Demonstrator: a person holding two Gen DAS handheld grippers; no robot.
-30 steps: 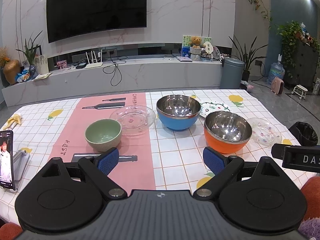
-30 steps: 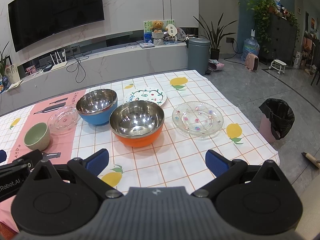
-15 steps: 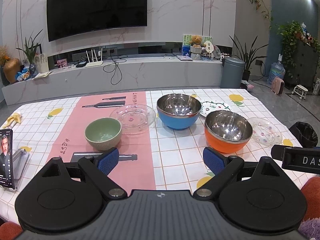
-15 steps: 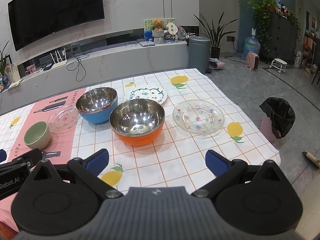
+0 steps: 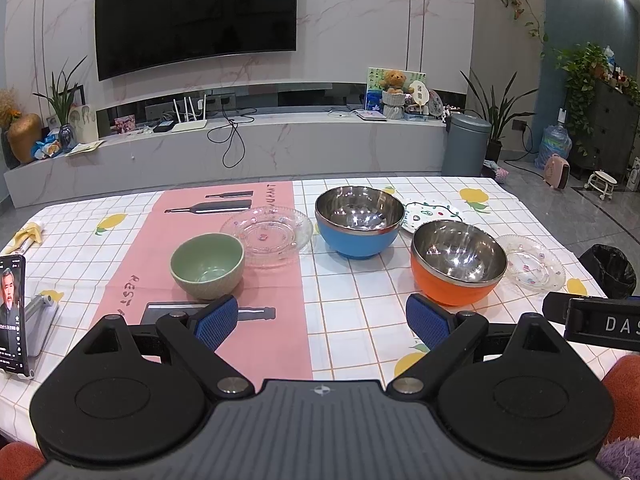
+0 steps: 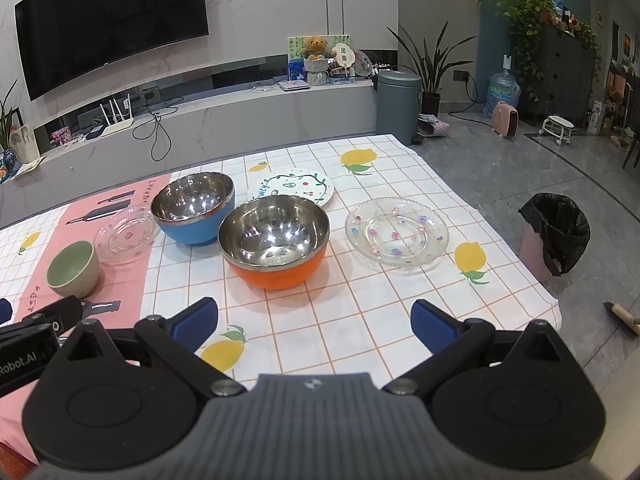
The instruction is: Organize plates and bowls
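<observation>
- Left wrist view: left gripper (image 5: 322,322) hangs above the near edge of the table (image 5: 352,320), jaws spread wide, nothing between the blue pads (image 5: 216,322).
- Landmark: blue bowl (image 5: 357,222), steel-lined, upright on the checked cloth.
- Clear glass plate (image 5: 267,235) sits just left of the blue bowl, on the pink mat (image 5: 256,344); green bowl (image 5: 207,265) sits nearer and left of that plate, apart from it.
- Orange bowl (image 5: 458,268) stands right of and nearer than the blue bowl; whether they touch cannot be told.
- Phone (image 5: 12,312) stands far left of the blue bowl.
- Right wrist view: right gripper (image 6: 314,326) also spread wide, empty, over the near table edge.
- Painted plate (image 6: 291,187) lies behind and right of the blue bowl (image 6: 193,208); the orange bowl (image 6: 275,240) rim hides its near edge.
- Flowered glass plate (image 6: 397,231) lies well right of the blue bowl, beyond the orange bowl, apart from it.
</observation>
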